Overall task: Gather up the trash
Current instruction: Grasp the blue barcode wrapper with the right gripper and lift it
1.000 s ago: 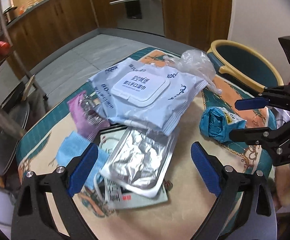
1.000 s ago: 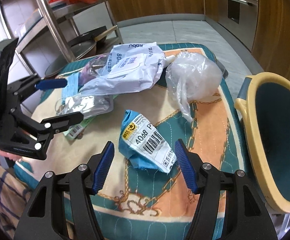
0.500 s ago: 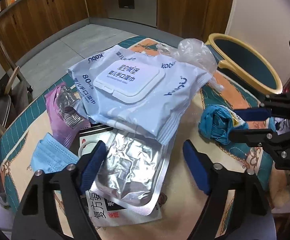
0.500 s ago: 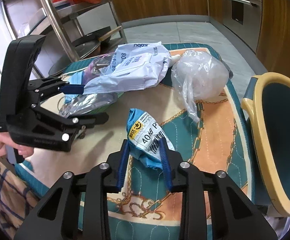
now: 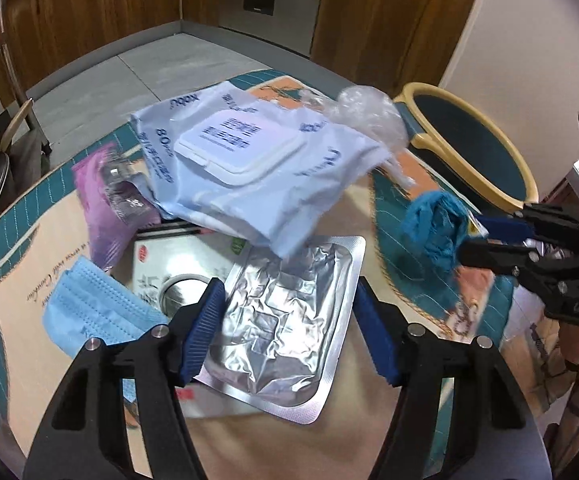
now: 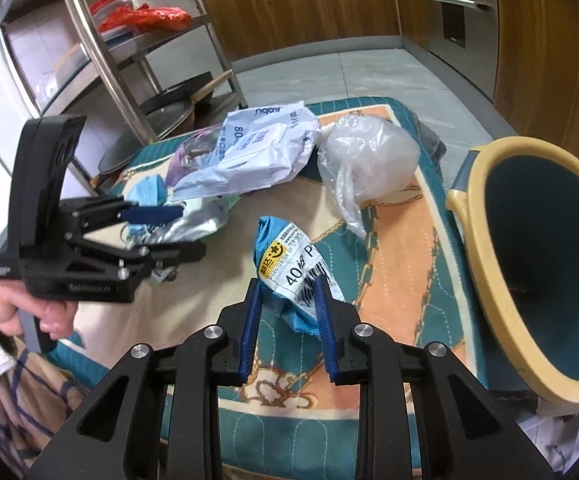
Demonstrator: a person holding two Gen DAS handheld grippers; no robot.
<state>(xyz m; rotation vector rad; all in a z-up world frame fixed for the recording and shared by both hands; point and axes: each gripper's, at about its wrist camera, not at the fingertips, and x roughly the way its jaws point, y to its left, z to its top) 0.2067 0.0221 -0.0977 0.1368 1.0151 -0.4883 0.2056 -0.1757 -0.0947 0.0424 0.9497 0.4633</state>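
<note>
My right gripper [image 6: 287, 316] is shut on a crumpled teal parcel bag [image 6: 289, 264] with a barcode label, held just above the table; it shows in the left wrist view [image 5: 437, 228] too. My left gripper [image 5: 287, 320] is open, its fingers on either side of a silver foil blister pack [image 5: 285, 332] that lies on a white box [image 5: 169, 268]. A white wet-wipes pack [image 5: 249, 176], a clear plastic bag [image 6: 369, 160], a blue face mask [image 5: 89, 304] and a purple wrapper [image 5: 109, 200] lie on the table.
A yellow-rimmed teal bin [image 6: 537, 264] stands at the table's right edge, its opening tilted toward the table. The patterned tablecloth [image 6: 393, 240] covers the table. A steel rack [image 6: 101, 60] with pans stands behind on the left.
My right gripper closed on the teal parcel bag and lifted it slightly. My left gripper moved forward over the foil pack and its fingers narrowed around it.
</note>
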